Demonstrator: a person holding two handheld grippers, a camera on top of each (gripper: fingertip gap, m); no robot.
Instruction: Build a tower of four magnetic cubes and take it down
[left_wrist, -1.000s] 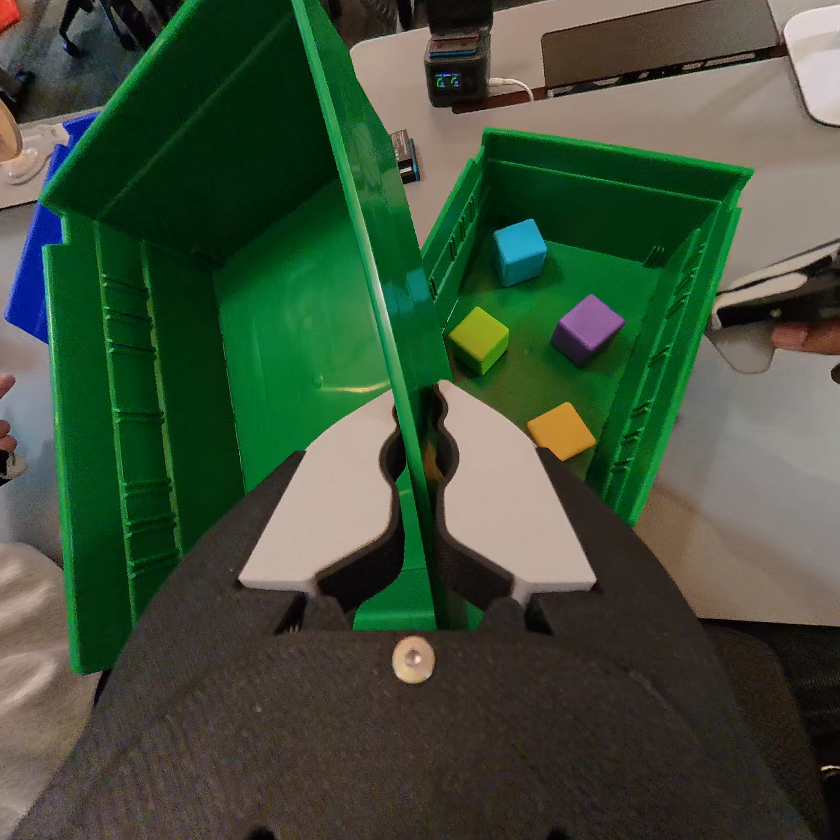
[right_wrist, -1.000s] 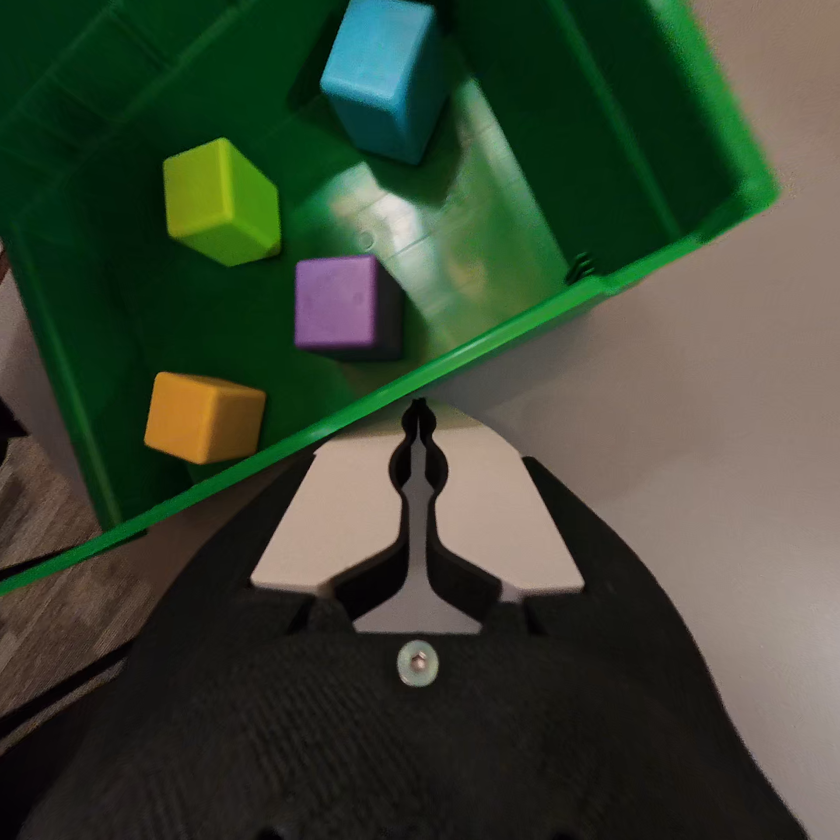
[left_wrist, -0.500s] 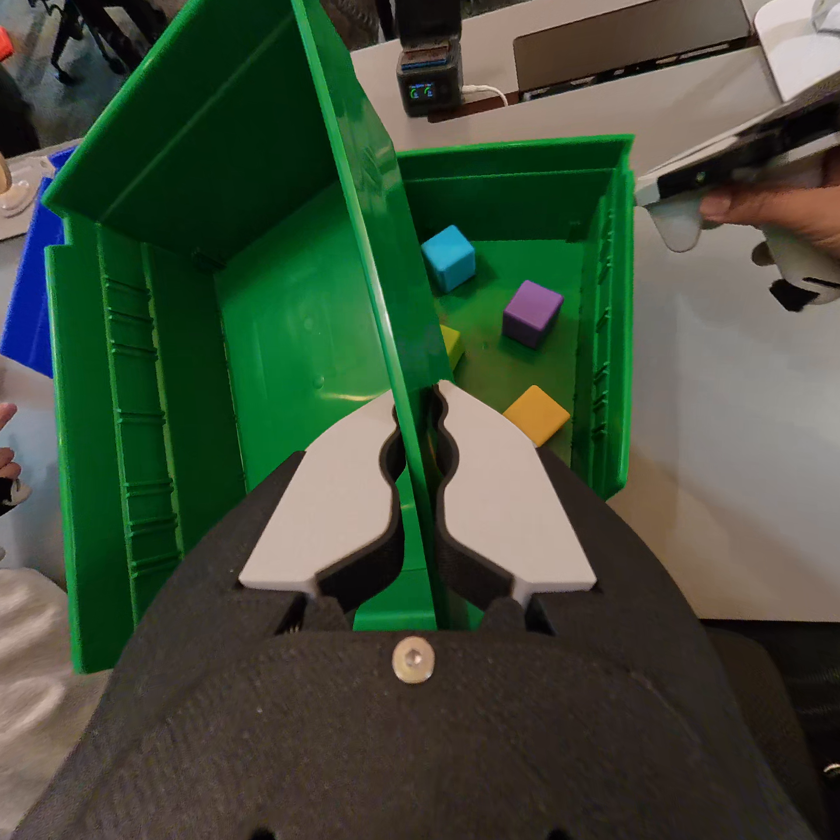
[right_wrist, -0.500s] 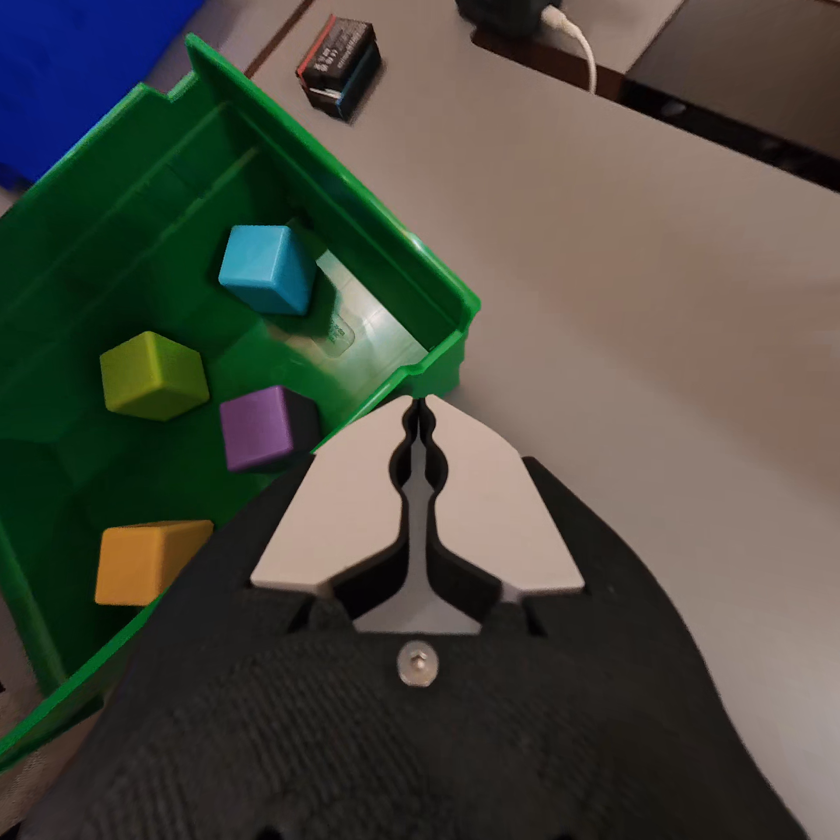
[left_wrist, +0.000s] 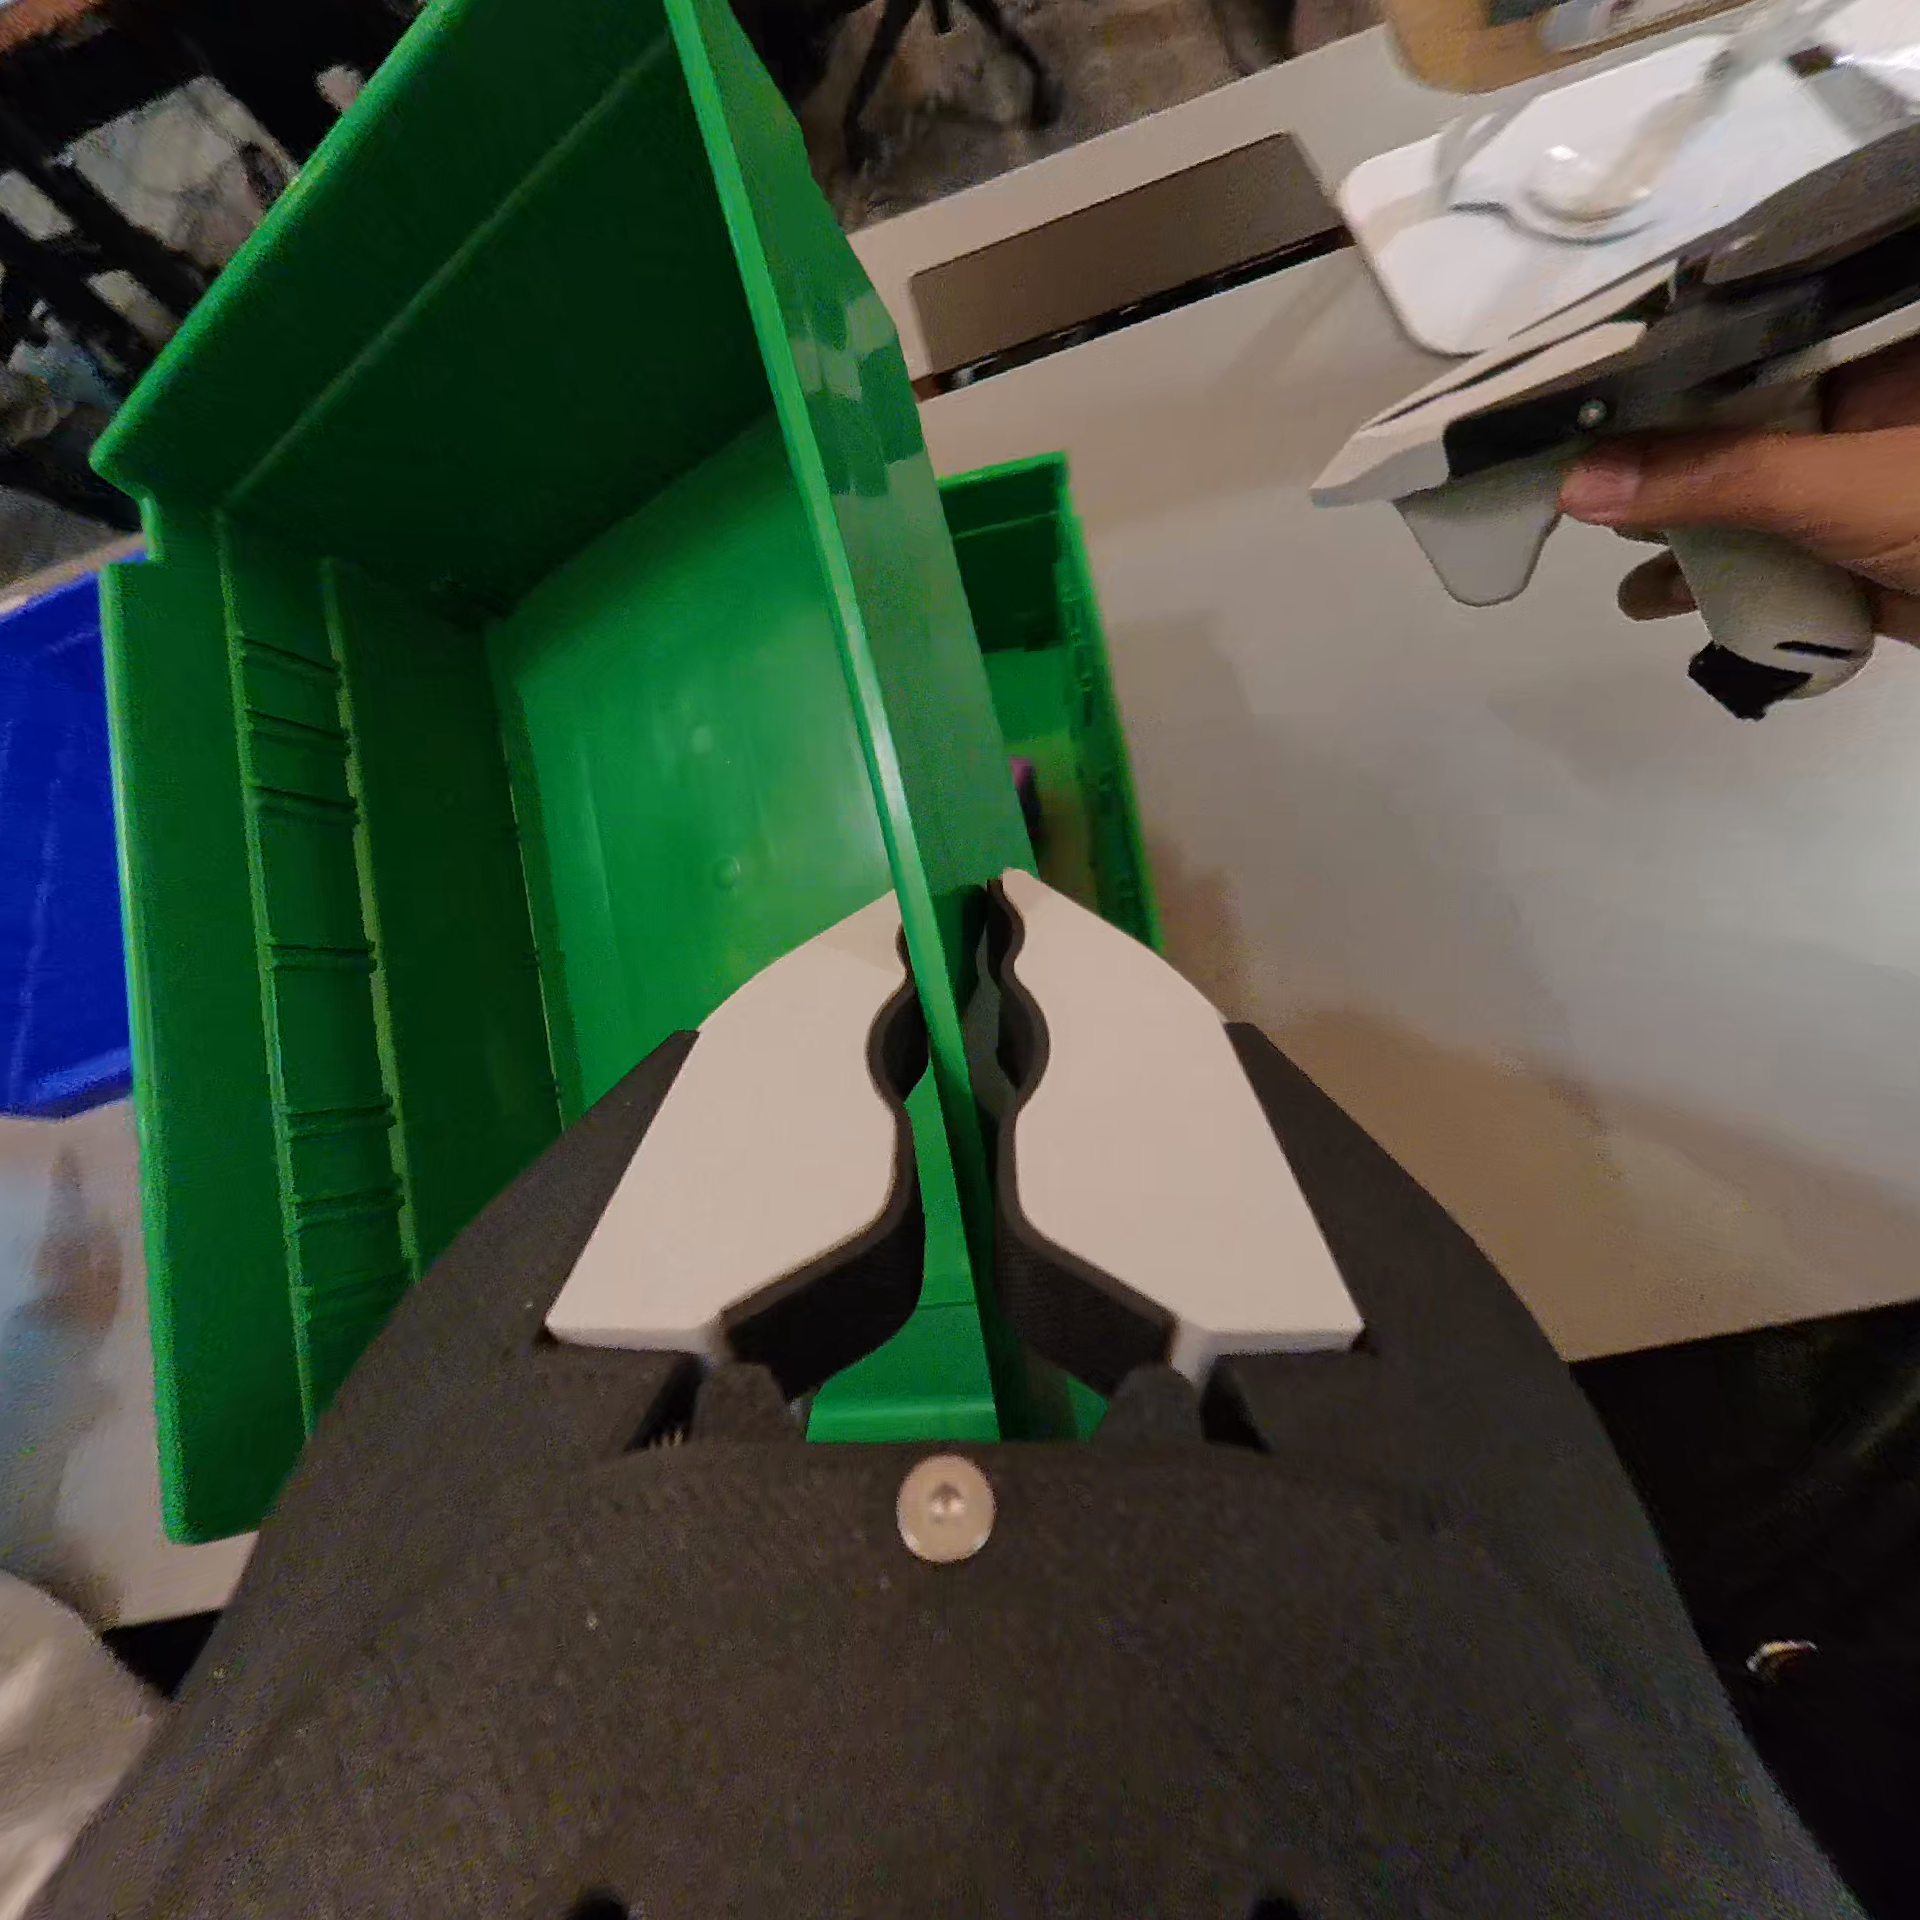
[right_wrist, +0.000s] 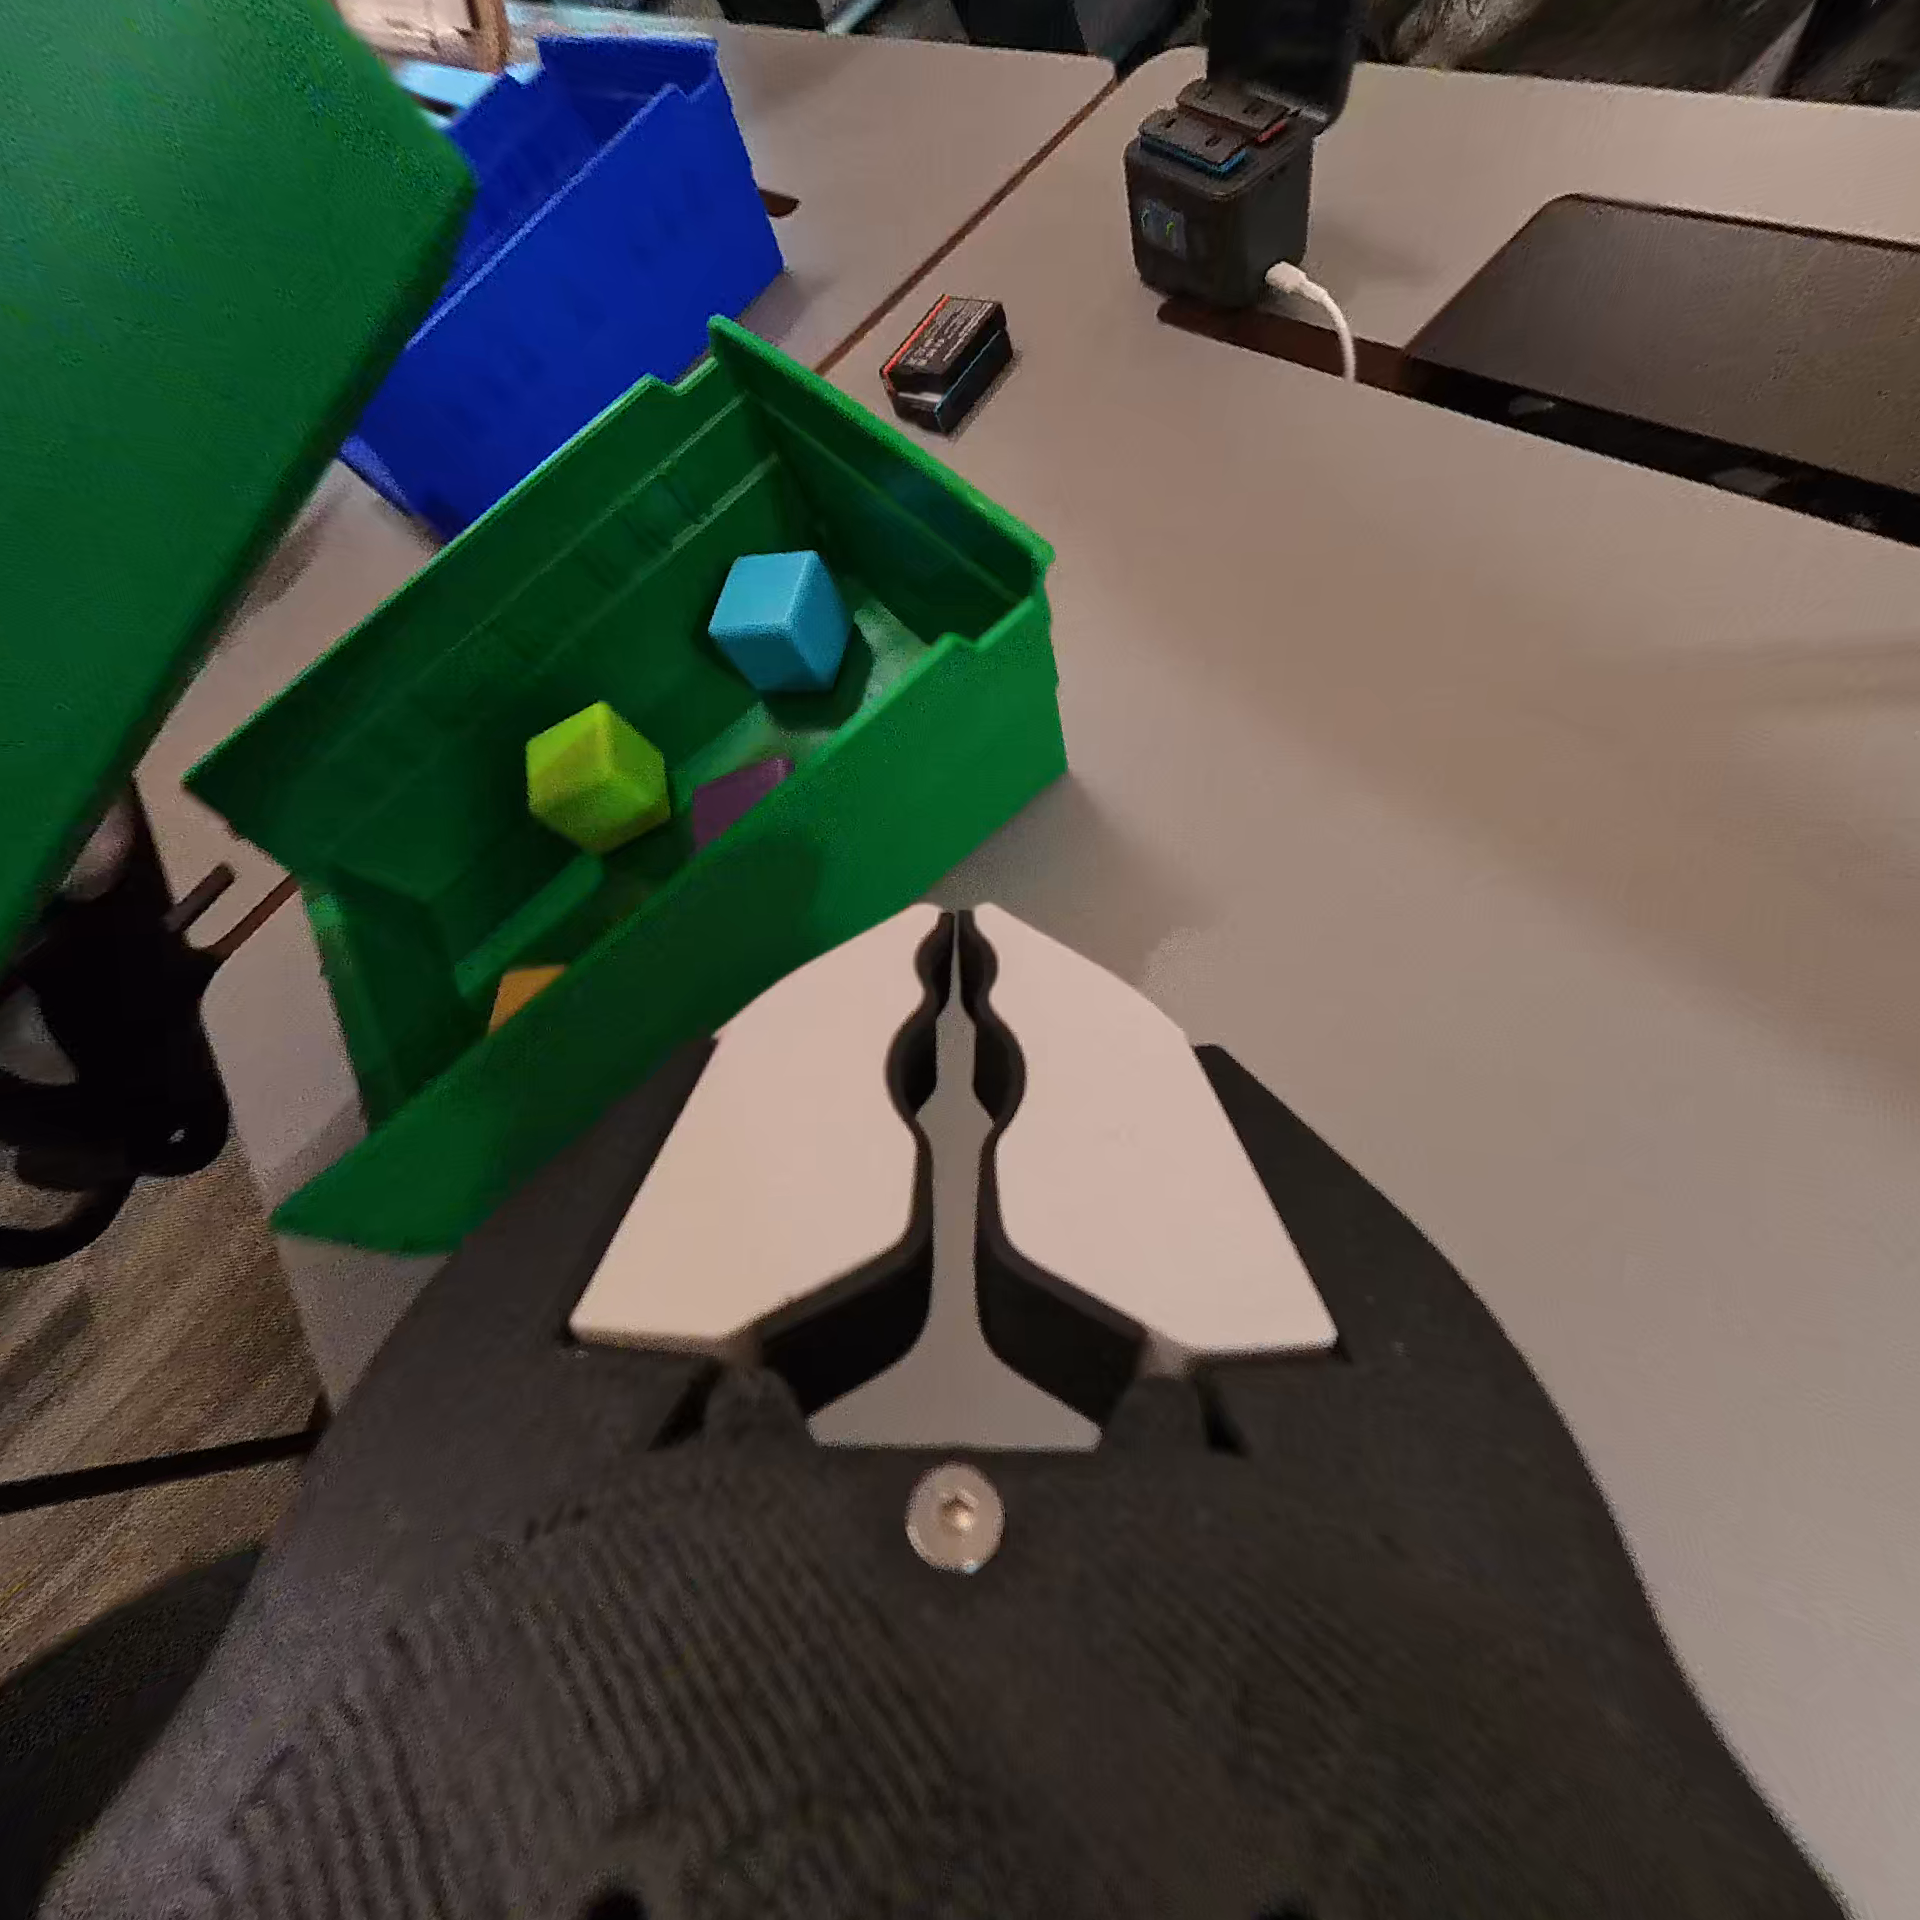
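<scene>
My left gripper (left_wrist: 956, 904) is shut on the side wall of an empty green bin (left_wrist: 644, 748) and holds it up, tilted. A second green bin (right_wrist: 935, 748) stands on the table. In it are a blue cube (right_wrist: 779, 618), a lime cube (right_wrist: 594, 774), a purple cube (right_wrist: 738, 800) and an orange cube (right_wrist: 525, 987). In the left wrist view this bin (left_wrist: 1049, 623) is mostly hidden behind the held one. My right gripper (right_wrist: 954, 920) is shut and empty, above the table just right of the cube bin. It also shows in the left wrist view (left_wrist: 1340, 488), with a hand on it.
A blue bin (right_wrist: 582, 281) stands behind the green bins. A small black battery (right_wrist: 948, 358) and a black charger case (right_wrist: 1221, 197) with a white cable lie farther back on the grey table (right_wrist: 1455, 831). A dark panel (right_wrist: 1683, 343) is at the back right. The left gripper's tips are roughly 25 centimeters from the right gripper's. The lime cube (right_wrist: 594, 774) is about equally far from each gripper, around 25 centimeters.
My right gripper has pulled back and risen away from the cube bin's rim, still shut. The held green bin has shifted so that it covers most of the cube bin.
</scene>
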